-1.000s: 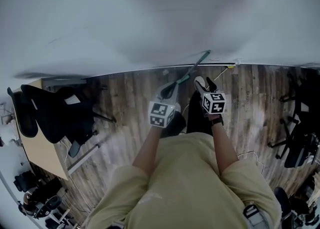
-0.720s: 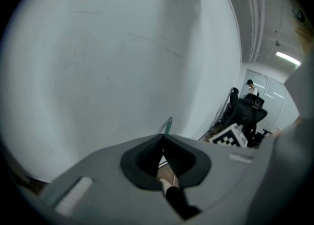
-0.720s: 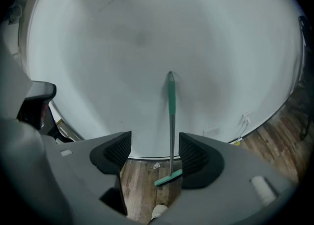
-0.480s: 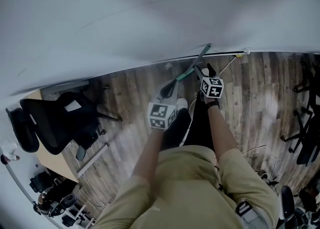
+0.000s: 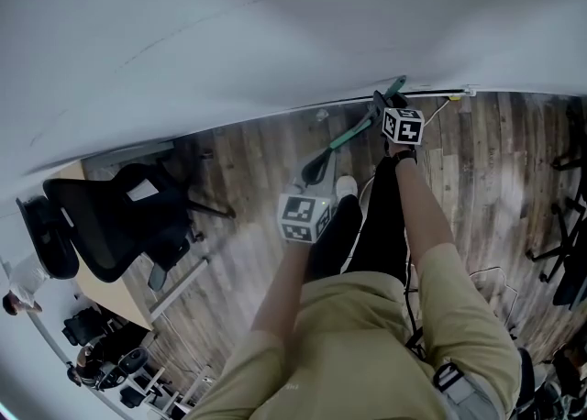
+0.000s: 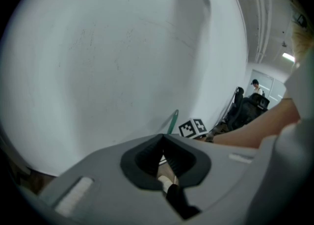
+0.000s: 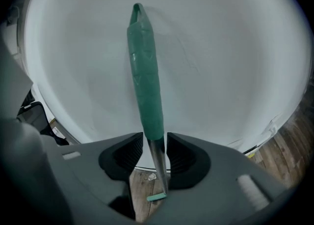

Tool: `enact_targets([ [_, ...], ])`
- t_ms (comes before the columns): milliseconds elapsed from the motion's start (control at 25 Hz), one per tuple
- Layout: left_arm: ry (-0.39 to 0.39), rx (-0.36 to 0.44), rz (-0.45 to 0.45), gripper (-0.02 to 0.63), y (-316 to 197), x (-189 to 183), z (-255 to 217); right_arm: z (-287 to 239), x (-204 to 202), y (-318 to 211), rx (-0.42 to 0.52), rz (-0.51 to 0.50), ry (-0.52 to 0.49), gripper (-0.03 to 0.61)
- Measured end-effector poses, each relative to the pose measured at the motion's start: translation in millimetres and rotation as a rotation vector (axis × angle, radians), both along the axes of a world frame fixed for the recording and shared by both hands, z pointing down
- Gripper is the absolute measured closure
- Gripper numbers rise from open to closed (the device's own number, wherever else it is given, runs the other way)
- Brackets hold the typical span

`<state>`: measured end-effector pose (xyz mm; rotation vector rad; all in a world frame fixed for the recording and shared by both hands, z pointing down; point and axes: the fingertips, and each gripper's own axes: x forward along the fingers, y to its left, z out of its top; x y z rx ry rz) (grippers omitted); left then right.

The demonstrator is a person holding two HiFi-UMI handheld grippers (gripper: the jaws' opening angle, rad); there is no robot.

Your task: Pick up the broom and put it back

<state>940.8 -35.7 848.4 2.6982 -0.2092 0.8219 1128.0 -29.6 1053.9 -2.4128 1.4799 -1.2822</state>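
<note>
While the broom (image 5: pixel 353 132) leans with its top on the white wall (image 5: pixel 229 33) and its foot on the wood floor (image 5: pixel 238 171), the head view shows the person reaching out with the right claw (image 5: pixel 385 105) to the high end of the stick. That end is right by the wall, and it is the easy part to grab. The left claw (image 5: pixel 315 169) hangs lower, nearer the person's body, so it looks like it is just waiting. In the left gripper view its two jaws meet at the tips and nothing is between them. Past them you can see the green top of the broom and the wall. In the right gripper view the thin metal shaft (image 7: pixel 156 160) stands between the jaws, just under the green grip (image 7: pixel 144 71). These jaws have just been closing, and now they look pressed on the shaft from both sides. I think the lift comes next, since the broom rests on the wall and is not carried yet.
</note>
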Motion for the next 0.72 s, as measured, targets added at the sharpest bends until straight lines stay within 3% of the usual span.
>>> enact_targets([
  [120,0.006,-0.010,-0.017,0.612,-3.6,-8.7,-1.1,-7.3,-2.9,1.2,0.008,0.010,-0.001,0.477],
  [720,0.088,-0.040,-0.128,0.612,-22.8,-40.3,-50.0,-95.8,-112.8,25.3,-0.060,-0.192,0.105,0.463],
])
